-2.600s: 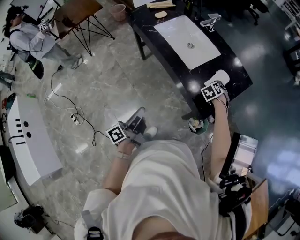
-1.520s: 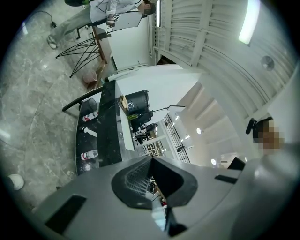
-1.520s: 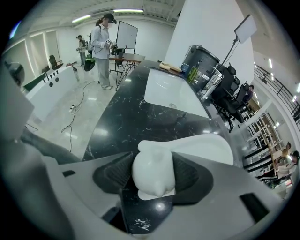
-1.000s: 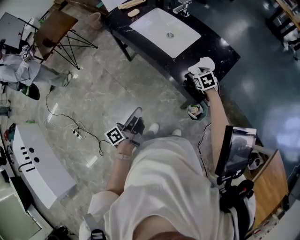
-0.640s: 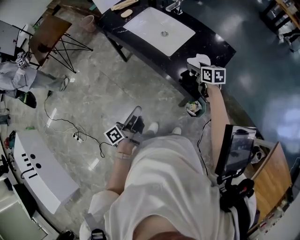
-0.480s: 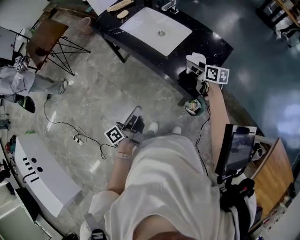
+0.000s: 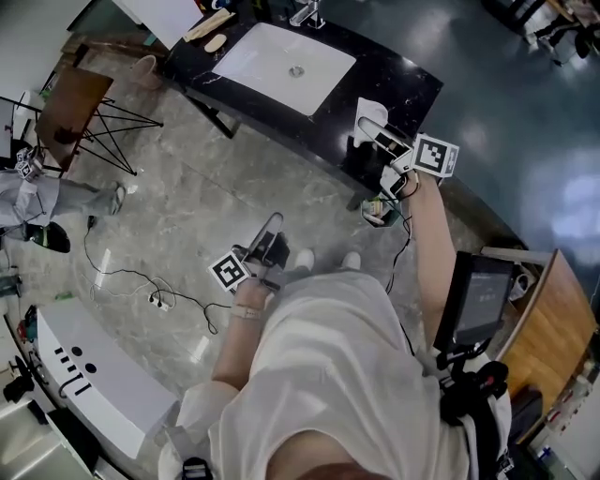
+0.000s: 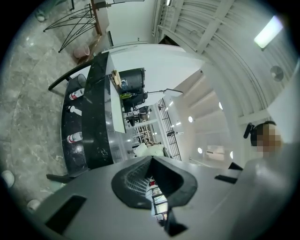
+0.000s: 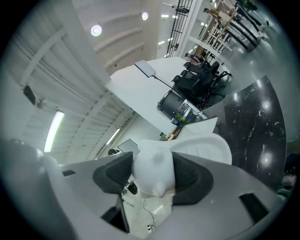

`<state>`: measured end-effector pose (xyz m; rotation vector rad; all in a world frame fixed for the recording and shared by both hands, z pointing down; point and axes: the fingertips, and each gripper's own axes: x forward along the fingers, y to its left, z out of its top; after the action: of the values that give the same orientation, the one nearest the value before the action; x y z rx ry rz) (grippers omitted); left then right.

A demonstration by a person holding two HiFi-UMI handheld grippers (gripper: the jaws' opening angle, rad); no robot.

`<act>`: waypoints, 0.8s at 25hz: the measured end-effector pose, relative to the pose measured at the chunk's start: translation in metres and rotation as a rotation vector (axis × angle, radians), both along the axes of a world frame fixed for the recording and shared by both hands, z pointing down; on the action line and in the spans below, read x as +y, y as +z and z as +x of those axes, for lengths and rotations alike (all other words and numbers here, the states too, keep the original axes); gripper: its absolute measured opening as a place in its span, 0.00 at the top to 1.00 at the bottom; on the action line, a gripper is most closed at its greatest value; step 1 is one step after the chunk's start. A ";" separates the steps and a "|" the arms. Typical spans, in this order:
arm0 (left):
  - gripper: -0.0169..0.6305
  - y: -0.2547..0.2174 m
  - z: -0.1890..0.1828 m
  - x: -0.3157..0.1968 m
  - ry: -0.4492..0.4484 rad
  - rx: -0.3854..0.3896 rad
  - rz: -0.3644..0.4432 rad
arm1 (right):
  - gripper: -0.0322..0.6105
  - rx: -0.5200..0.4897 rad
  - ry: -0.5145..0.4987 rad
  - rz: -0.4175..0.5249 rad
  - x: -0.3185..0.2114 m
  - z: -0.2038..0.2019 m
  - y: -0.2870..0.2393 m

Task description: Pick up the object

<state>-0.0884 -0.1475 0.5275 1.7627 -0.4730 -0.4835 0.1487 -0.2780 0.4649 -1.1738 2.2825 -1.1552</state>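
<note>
The object is a smooth white plastic piece [image 7: 367, 112] with a rounded end and a broad flat part. My right gripper [image 7: 376, 138] is shut on it, above the near end of the black counter [image 7: 408, 82]. In the right gripper view the rounded end [image 9: 152, 169] sits squeezed between both dark pads of that gripper [image 9: 153, 179], and the broad part fans out behind. My left gripper [image 7: 270, 234] hangs low at my side over the stone floor. Seen from the left gripper view, its pads [image 8: 157, 197] meet with nothing between them.
The counter carries a white sink basin [image 7: 283, 60] and a tap [image 7: 305, 11]. A small bin [image 7: 377, 211] stands on the floor by the counter's leg. A screen on a stand [image 7: 478, 300] and a wooden table [image 7: 548, 328] are at my right; cables [image 7: 141, 281] and a white unit [image 7: 94, 375] lie at the left.
My right gripper closed on the white object at the counter's corner and now holds it raised off the surface. The left gripper has stayed by my side.
</note>
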 end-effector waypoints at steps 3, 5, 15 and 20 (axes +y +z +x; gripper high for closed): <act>0.97 0.001 0.012 -0.004 0.039 0.006 0.006 | 0.56 -0.077 -0.025 0.054 0.015 -0.008 -0.022; 0.97 0.005 0.022 -0.008 0.068 0.009 0.007 | 0.56 -0.107 -0.032 0.084 0.024 -0.010 -0.033; 0.97 0.008 0.083 -0.023 0.225 0.043 0.016 | 0.56 -0.266 -0.050 0.163 0.072 -0.017 -0.061; 0.97 0.000 0.114 -0.018 0.306 0.069 0.028 | 0.56 -0.385 -0.040 0.209 0.106 -0.010 -0.072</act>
<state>0.0259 -0.1656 0.5280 1.7998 -0.1440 -0.3336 0.1383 -0.1719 0.3926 -0.7564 2.0760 -1.0229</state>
